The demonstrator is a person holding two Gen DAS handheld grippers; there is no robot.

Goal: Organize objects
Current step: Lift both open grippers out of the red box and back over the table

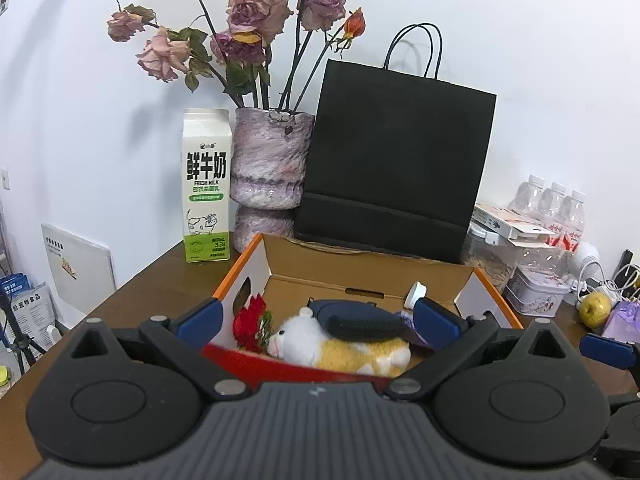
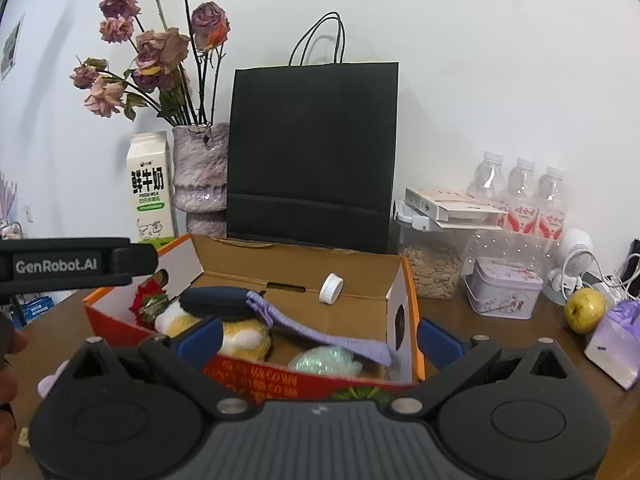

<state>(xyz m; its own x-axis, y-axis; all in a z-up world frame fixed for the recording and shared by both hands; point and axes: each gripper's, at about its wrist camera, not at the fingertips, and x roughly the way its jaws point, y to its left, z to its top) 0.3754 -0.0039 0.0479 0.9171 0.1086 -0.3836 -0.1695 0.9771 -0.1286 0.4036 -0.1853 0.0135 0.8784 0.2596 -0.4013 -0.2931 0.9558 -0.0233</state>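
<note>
Box: open cardboard box (image 1: 362, 276) on the wooden table (image 1: 160, 276), in front of a black paper bag (image 1: 396, 152).
Contents: plush toy (image 1: 340, 344) under a dark pouch (image 1: 360, 318), red flower (image 1: 250, 326) at its left, white cap (image 2: 331, 288) by the back wall, purple cloth (image 2: 320, 334).
Left gripper (image 1: 318, 320): fingers spread wide, empty, hovering at the box's near edge.
Right gripper (image 2: 320, 338): fingers spread wide, empty, at the box's near right corner.
</note>
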